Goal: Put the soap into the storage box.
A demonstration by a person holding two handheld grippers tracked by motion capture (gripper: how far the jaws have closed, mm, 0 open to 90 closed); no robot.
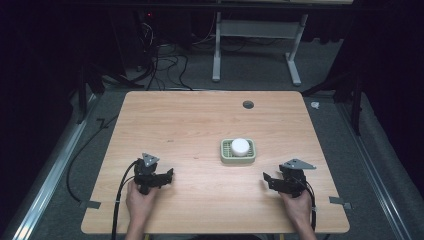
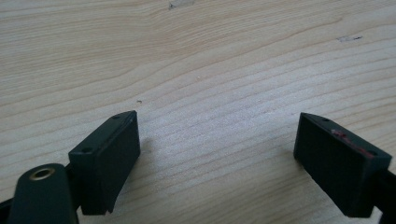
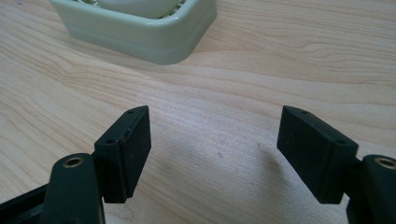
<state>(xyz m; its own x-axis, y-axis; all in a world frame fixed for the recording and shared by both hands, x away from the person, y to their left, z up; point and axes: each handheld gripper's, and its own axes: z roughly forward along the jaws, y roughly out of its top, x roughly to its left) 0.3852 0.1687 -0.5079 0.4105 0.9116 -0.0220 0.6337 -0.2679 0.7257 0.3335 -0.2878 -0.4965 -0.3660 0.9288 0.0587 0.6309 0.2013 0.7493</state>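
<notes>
A pale green soap dish (image 1: pixel 226 156) sits right of the table's middle with a round white bar of soap (image 1: pixel 240 146) on it. Its near corner (image 3: pixel 154 39) appears at the top of the right gripper view. My left gripper (image 1: pixel 169 175) rests near the front left of the table, held by a hand, open with bare wood between its jaws (image 2: pixel 217 154). My right gripper (image 1: pixel 267 180) rests at the front right, also open and holding nothing (image 3: pixel 215 140), a short way in front of the dish.
The wooden table (image 1: pixel 190 125) has a dark grommet hole (image 1: pixel 248 104) near its far edge. Tape tabs (image 1: pixel 90 204) mark the front corners. Beyond the table stand a white desk frame (image 1: pixel 260 45) and tangled floor cables (image 1: pixel 165 65).
</notes>
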